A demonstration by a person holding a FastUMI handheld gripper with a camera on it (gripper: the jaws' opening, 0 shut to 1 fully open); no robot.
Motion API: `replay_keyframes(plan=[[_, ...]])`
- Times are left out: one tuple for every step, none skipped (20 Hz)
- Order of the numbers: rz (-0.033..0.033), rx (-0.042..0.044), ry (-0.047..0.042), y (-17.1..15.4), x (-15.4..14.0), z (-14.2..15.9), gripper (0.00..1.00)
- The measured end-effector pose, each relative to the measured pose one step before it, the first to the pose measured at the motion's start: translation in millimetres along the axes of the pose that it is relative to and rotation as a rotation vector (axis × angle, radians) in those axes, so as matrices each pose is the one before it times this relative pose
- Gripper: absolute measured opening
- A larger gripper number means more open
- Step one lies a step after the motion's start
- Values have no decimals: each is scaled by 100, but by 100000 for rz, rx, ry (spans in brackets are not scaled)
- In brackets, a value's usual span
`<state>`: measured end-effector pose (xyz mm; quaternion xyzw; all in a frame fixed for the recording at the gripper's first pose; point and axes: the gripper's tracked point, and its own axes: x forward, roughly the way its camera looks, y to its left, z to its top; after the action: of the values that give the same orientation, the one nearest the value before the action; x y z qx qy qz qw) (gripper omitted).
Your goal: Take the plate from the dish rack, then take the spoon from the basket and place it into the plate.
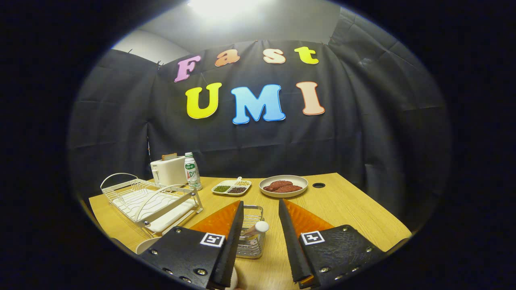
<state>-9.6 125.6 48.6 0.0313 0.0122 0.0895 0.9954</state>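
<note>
Claw (261, 209) hanging released above tabletop (346, 209), fingers apart. Spoon (255, 229) standing in wire basket (250, 235) between fingers, bowl hidden. Plate (146, 244) lying beside dish rack (151, 200), mostly blocked by left finger.

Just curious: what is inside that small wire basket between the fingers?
A light-handled spoon stands tilted in the small wire basket, between the open gripper fingers. Its bowl end is hidden by the mesh and left finger.

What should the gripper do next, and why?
Probably ease forward and down onto the spoon handle that sticks up from the wire basket. The gripper is open with the handle between its fingers, and nothing is gripped yet.
</note>
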Motion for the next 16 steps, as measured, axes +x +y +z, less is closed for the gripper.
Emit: replay_keyframes(plan=[[-659,203,115,-132,487,-134,54],[2267,880,590,403,328,-294,54],[2922,616,1428,544,242,-525,51],[-1840,-1184,2367,-231,316,-301,45],[813,-462,-321,144,98,357,34],[753,-355,-104,334,45,220,24],[-218,-60,-228,326,119,-112,24],[-249,-1210,2006,-314,-10,-185,14],[42,-843,1302,12,-451,376,14],[784,-184,4,391,-178,361,9],[1234,201,749,673,-77,343,9],[-129,-622,-77,148,-262,547,9],[115,-792,-343,237,-355,754,9],[-844,-417,-138,46,-524,1009,9],[-189,399,-634,356,-433,999,9],[-597,100,-1266,284,-531,1312,9]])
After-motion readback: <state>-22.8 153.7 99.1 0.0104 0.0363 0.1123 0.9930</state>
